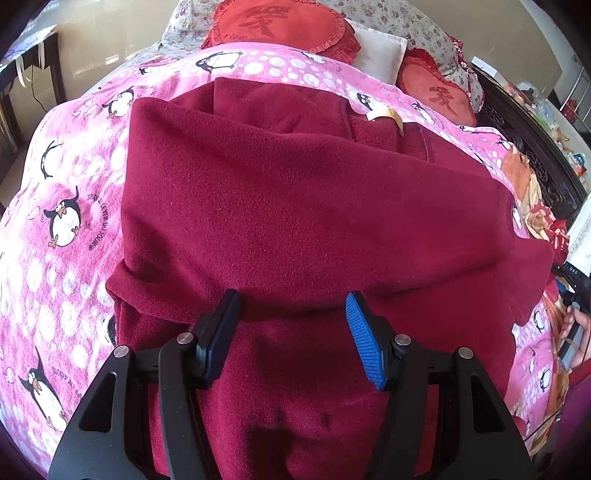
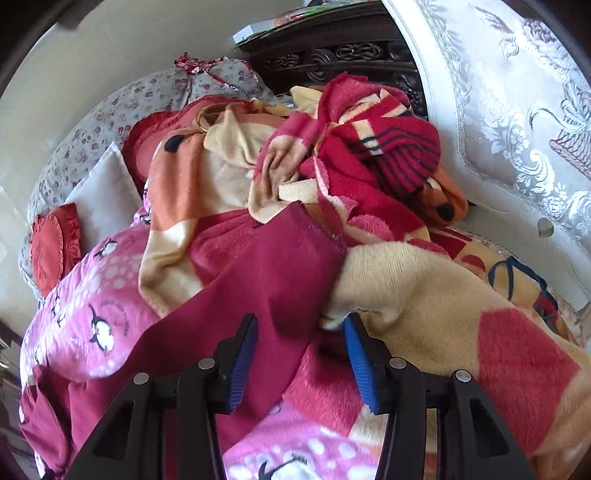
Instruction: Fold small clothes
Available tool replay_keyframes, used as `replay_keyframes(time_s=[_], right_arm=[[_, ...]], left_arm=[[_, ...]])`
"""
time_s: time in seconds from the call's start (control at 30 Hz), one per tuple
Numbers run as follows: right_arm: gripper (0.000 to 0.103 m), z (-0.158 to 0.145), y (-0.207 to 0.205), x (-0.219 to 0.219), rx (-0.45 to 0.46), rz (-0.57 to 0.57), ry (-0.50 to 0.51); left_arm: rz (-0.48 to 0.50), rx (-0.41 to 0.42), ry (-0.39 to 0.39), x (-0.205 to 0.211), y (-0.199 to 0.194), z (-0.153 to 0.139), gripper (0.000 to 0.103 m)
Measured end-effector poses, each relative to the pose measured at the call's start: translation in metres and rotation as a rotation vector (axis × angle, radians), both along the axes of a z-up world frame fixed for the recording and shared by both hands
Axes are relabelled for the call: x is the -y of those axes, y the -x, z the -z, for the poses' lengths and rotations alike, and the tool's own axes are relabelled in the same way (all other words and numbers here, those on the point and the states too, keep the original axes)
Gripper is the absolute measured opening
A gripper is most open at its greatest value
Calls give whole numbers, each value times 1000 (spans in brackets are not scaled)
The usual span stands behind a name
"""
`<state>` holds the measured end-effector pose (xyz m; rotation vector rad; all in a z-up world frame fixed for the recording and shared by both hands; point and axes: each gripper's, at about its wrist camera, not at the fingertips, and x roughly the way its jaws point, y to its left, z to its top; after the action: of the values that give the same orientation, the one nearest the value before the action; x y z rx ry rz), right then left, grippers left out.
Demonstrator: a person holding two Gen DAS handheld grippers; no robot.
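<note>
A dark red fleece garment (image 1: 295, 192) lies spread on the pink penguin bedspread (image 1: 62, 229), one sleeve folded across its body. My left gripper (image 1: 293, 325) hovers over its near part, open, nothing pinched between the blue pads. In the right wrist view the garment's other sleeve (image 2: 266, 280) runs from lower left up to its cuff on a heaped blanket. My right gripper (image 2: 301, 350) is open just above this sleeve; the left fingertip (image 2: 245, 350) is over the fabric and the right one sits by the blanket's edge. The pads do not press on it.
A heaped cream, orange and red blanket (image 2: 424, 295) fills the right side of the bed. Red cushions (image 1: 280, 26) and a white pillow (image 1: 380, 48) lie at the head. A dark carved headboard (image 2: 332, 55) and white curtain (image 2: 517, 110) stand behind. A hand (image 1: 576, 325) shows at the right edge.
</note>
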<state>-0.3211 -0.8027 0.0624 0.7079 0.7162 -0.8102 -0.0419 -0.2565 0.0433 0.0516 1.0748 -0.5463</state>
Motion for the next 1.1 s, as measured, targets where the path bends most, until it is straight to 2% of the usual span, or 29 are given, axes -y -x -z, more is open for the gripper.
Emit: replay_keyframes(time_s=[0.07, 0.1, 0.13, 0.2, 0.27, 0.33, 0.47, 0.6, 0.7, 0.77, 0.87, 0.97, 1.1], right_arm=[[42, 6, -2, 6, 6, 8, 0], [29, 8, -3, 6, 7, 6, 4], [20, 8, -3, 5, 12, 0, 3], [8, 0, 0, 1, 54, -19, -1], [7, -19, 5, -9, 87, -39, 41], [6, -51, 11, -23, 138, -75, 93], [6, -130, 16, -61, 250, -169, 194], [6, -192, -5, -113, 345, -336, 254], [6, -215, -37, -160, 372, -480, 285], [6, -219, -65, -194, 384, -577, 281], [6, -208, -116, -248, 373, -715, 255], [6, -178, -166, -304, 357, -847, 179], [6, -118, -222, -383, 280, -1007, 106]], left_arm=[[0, 2, -5, 2, 0, 0, 59], [0, 2, -6, 3, 0, -1, 59], [1, 1, -4, 3, 0, -1, 59], [2, 0, 3, 1, 0, -3, 59], [1, 2, 12, -2, 0, -5, 59], [-2, 5, 20, -7, 0, -7, 59], [-15, 21, 53, -17, -1, -16, 59], [-30, 36, 90, -30, -1, -28, 59], [-44, 48, 111, -42, -2, -36, 59], [-56, 55, 122, -50, -3, -42, 59], [-81, 67, 140, -65, -5, -50, 59], [-108, 74, 155, -80, -6, -55, 59], [-139, 69, 160, -96, -11, -55, 59]])
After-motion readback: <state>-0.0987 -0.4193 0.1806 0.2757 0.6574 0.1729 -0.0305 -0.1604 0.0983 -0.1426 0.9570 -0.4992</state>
